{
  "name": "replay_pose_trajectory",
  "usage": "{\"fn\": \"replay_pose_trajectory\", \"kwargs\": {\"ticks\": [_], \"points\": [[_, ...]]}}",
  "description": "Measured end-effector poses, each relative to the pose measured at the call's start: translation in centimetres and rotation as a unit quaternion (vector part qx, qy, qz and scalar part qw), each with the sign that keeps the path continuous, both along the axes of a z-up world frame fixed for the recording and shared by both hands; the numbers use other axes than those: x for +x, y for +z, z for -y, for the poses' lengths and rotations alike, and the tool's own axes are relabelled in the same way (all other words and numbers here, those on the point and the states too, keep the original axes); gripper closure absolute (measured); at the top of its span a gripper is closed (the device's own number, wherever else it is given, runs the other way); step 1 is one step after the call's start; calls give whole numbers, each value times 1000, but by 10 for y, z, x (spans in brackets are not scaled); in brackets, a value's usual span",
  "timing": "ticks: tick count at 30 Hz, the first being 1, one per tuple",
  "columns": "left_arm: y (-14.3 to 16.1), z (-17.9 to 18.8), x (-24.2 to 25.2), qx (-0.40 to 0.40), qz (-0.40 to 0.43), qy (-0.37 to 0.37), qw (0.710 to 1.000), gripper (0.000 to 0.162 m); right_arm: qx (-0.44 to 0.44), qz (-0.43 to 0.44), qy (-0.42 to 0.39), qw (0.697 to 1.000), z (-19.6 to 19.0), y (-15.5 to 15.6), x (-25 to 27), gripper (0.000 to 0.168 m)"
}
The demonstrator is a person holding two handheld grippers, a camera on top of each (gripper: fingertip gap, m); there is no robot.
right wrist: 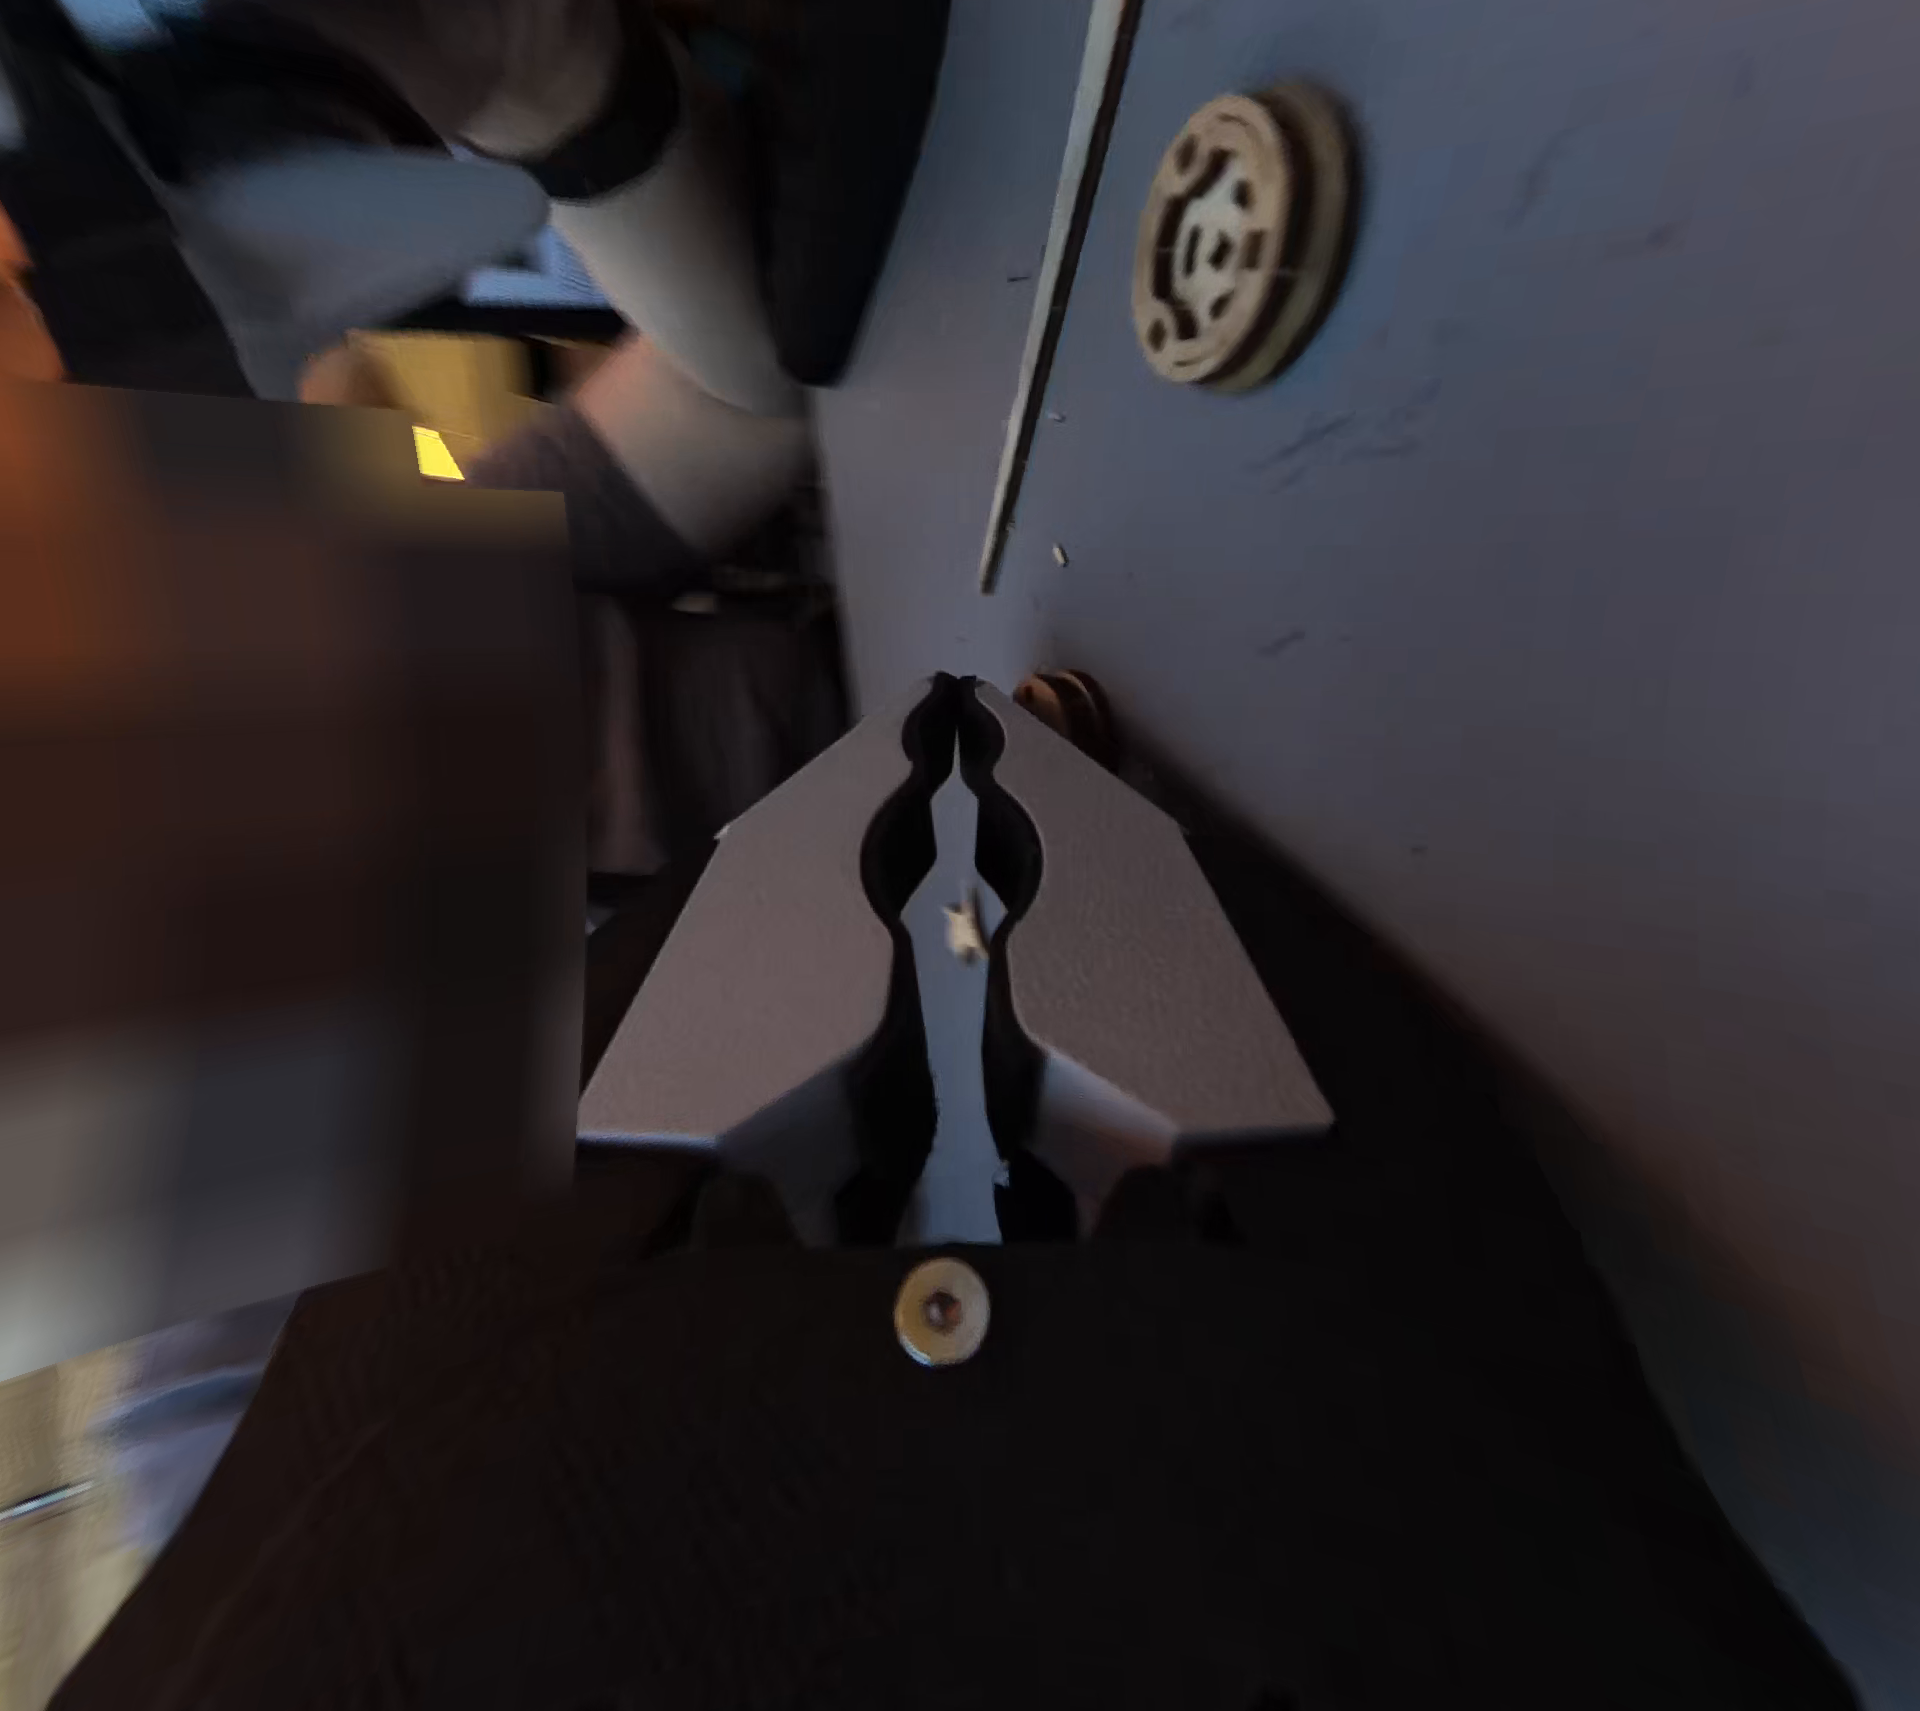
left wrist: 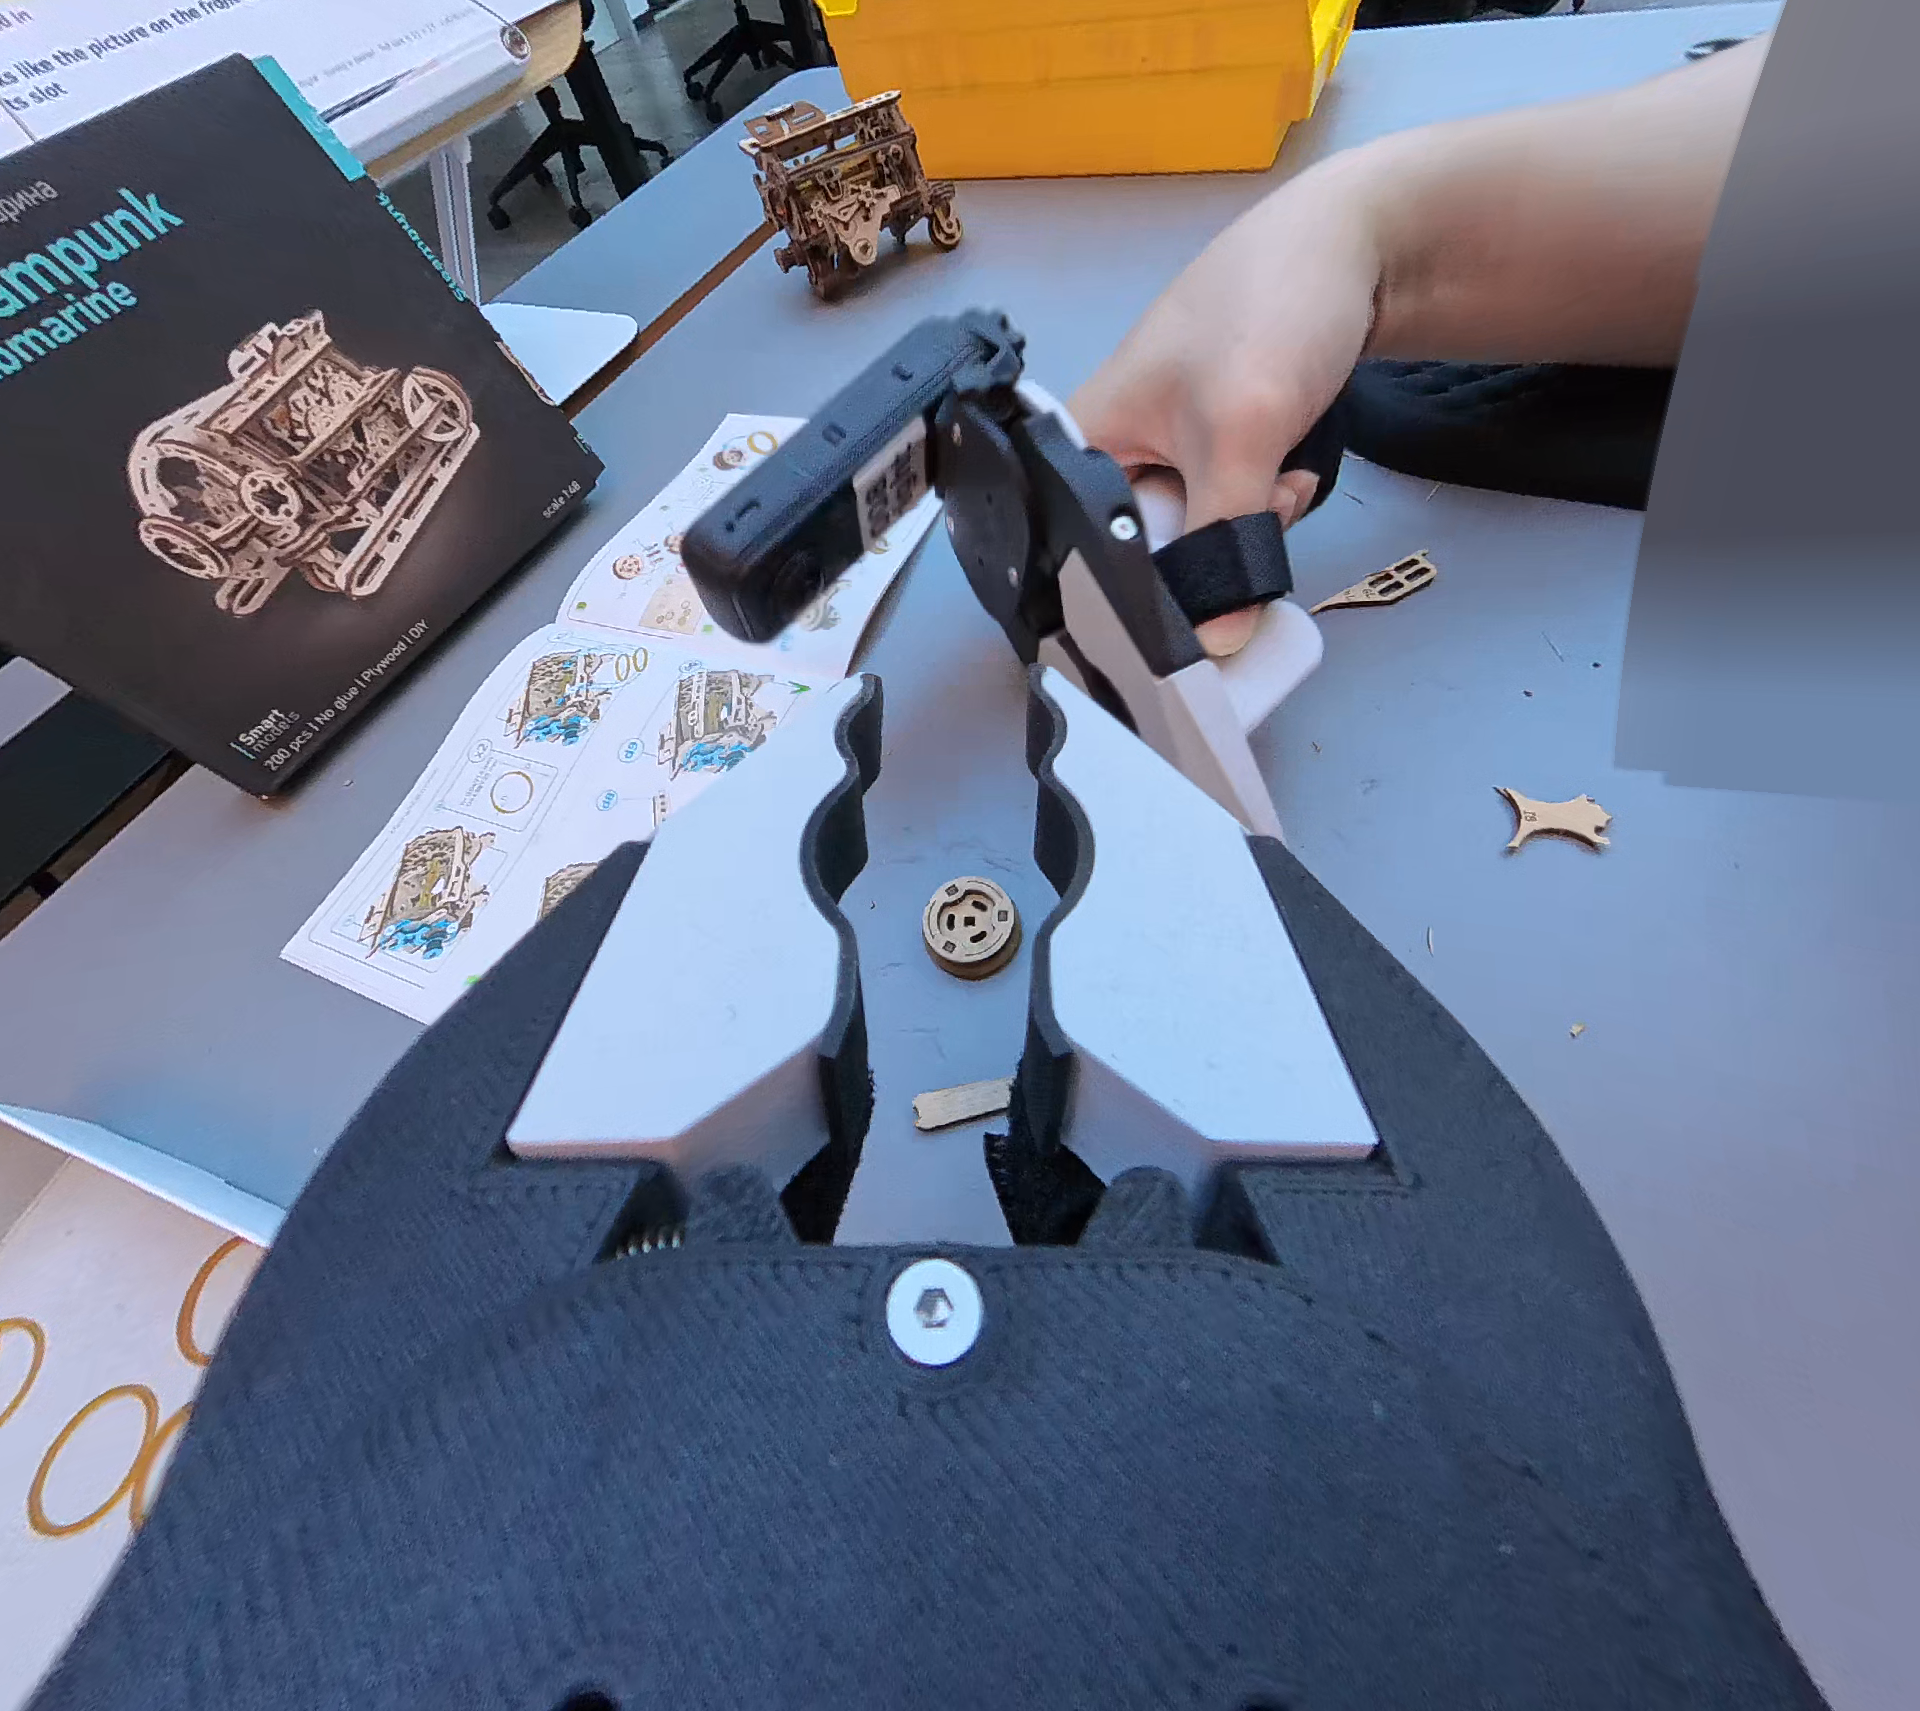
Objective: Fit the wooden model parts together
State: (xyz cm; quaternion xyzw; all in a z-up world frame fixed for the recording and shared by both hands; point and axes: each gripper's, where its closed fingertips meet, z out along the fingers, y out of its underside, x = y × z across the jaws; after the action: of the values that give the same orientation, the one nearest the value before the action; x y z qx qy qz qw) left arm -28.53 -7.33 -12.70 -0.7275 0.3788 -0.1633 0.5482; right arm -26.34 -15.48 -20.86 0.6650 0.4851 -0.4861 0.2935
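My left gripper (left wrist: 951, 695) is open and empty, low over the grey table (left wrist: 1455, 986). A round wooden disc (left wrist: 971, 926) lies flat on the table between its fingers, untouched. A small flat wooden piece (left wrist: 961, 1102) lies nearer the gripper's base. My right gripper (right wrist: 956, 685) is shut, tips together, close to the table. A small brown wooden part (right wrist: 1060, 695) sits right beside its tip; whether it is held is unclear. The disc (right wrist: 1236, 238) and a thin pale strip (right wrist: 1070, 238) lie ahead of it. A hand (left wrist: 1247, 373) holds the right gripper just beyond my left one.
A partly built wooden model (left wrist: 847, 196) stands at the back, before a yellow bin (left wrist: 1101, 30). The black kit box (left wrist: 239, 435) and an instruction sheet (left wrist: 582, 757) lie left. Loose wooden scraps (left wrist: 1555, 820) (left wrist: 1377, 586) lie right. The table edge runs along the left.
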Motion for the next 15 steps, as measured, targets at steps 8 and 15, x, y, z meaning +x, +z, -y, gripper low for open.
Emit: {"fn": "replay_pose_trajectory", "kwargs": {"ticks": [8, 15], "points": [[-3, 0, 1, -2, -6, -1, 1000, 136, -39, 11, -28, 999, -4, 1, -7, 168], [-3, 1, 3, -1, -9, -4, 1000, 136, -27, 10, -17, 999, -1, 0, -5, 168]]}}
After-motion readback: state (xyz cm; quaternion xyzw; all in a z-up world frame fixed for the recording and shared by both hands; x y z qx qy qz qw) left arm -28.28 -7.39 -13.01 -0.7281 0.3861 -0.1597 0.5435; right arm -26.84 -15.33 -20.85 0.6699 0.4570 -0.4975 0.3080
